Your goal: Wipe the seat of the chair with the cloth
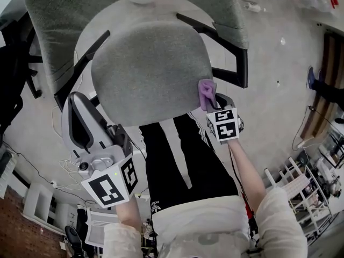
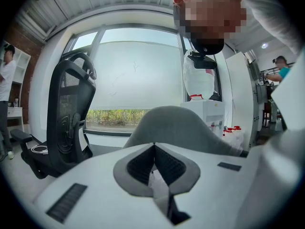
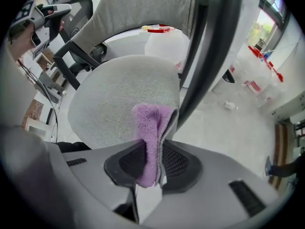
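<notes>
The office chair's grey fabric seat (image 1: 150, 71) fills the middle of the head view, below its grey backrest (image 1: 59, 15). My right gripper (image 1: 210, 102) is shut on a purple fluffy cloth (image 1: 207, 93) at the seat's right front edge. In the right gripper view the cloth (image 3: 150, 137) hangs folded between the jaws, just over the seat (image 3: 114, 94). My left gripper (image 1: 78, 100) hangs at the seat's left side, apart from it, shut with nothing in it. The left gripper view shows its jaws closed together (image 2: 153, 150) and the grey chair (image 2: 176, 125) beyond.
Black armrests (image 1: 236, 58) flank the seat on both sides. My legs in dark trousers (image 1: 183, 160) stand right before the seat. A black mesh chair (image 2: 69, 113) stands by the window, a person (image 2: 5, 85) at far left. White shelving (image 1: 301, 187) and cables lie on the floor.
</notes>
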